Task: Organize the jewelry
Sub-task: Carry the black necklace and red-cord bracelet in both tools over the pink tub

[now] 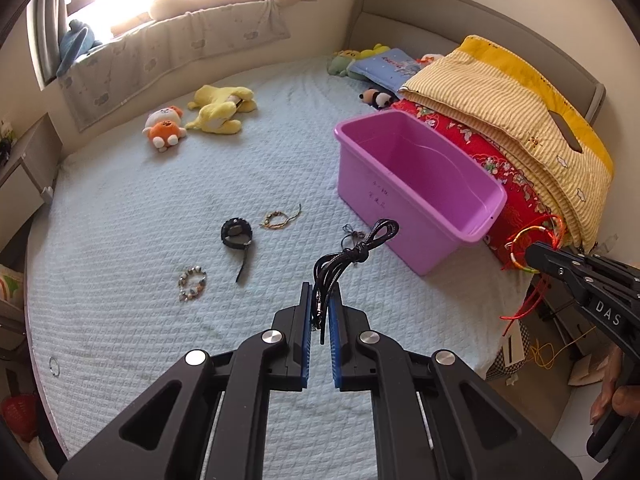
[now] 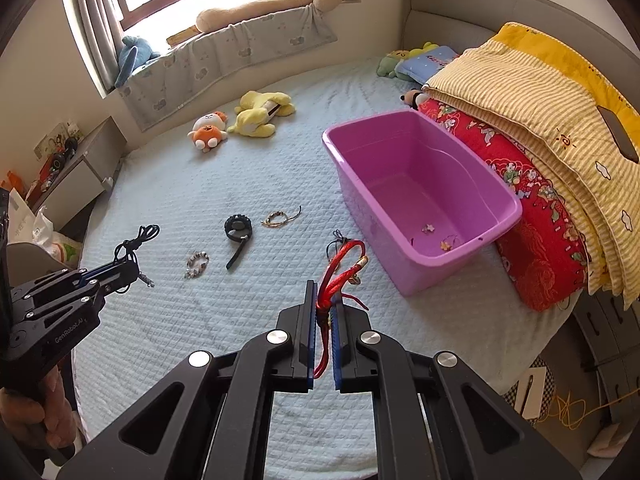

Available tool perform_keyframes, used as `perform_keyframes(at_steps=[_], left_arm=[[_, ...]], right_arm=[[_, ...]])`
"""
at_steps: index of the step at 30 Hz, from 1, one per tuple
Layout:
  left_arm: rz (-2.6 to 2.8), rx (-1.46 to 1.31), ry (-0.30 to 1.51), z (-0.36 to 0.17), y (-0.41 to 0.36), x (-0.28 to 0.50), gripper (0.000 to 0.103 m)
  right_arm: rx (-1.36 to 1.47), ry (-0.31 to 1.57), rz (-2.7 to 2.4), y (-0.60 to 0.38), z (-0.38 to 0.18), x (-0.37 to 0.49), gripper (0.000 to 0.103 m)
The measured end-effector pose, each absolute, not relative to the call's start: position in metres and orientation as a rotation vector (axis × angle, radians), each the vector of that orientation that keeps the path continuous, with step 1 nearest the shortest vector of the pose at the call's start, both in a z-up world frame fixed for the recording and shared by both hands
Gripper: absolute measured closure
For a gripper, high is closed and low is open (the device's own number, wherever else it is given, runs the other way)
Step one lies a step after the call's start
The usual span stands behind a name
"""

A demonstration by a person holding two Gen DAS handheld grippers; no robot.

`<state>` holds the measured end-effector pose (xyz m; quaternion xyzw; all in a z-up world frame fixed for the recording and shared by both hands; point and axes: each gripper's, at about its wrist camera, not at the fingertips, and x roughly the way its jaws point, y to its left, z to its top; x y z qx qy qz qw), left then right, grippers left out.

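Left gripper [image 1: 320,292] fingers grip black cord [image 1: 356,256] – pointing up-right; right gripper [image 2: 325,292] grips red bracelet [image 2: 344,268].

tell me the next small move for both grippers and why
Probably carry both over the purple bin and let go. The left gripper is shut on a black cord necklace, the right gripper on a red string bracelet, both clear of the bed, and the bin already holds small pieces.

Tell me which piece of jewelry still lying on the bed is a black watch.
The black strap watch, between the beaded bracelet and the tan braided bracelet; it alone has a round case and buckle strap.
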<state>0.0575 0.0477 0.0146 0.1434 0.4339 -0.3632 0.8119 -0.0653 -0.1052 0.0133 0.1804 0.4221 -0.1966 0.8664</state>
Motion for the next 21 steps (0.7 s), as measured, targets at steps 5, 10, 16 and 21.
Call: perform_keyframes(at_steps=[5, 10, 16, 21], left_arm=[[-0.762, 0.287, 0.913, 0.021, -0.013, 0.049, 0.095], [-0.723, 0.247, 0.957, 0.018, -0.077, 0.046, 0.095], [-0.658, 0.197, 1.011, 0.009, -0.146, 0.053, 0.095], [-0.628, 0.195, 1.056, -0.004, -0.192, 0.064, 0.095]], right_arm=[[0.339, 0.89, -0.345, -0.162, 0.016, -0.057, 0.096], [0.308, 0.899, -0.271, -0.231, 0.014, -0.046, 0.096], [0.286, 0.949, -0.191, -0.298, -0.004, -0.029, 0.096], [0.288, 0.986, -0.154, -0.338, -0.018, -0.015, 0.096]])
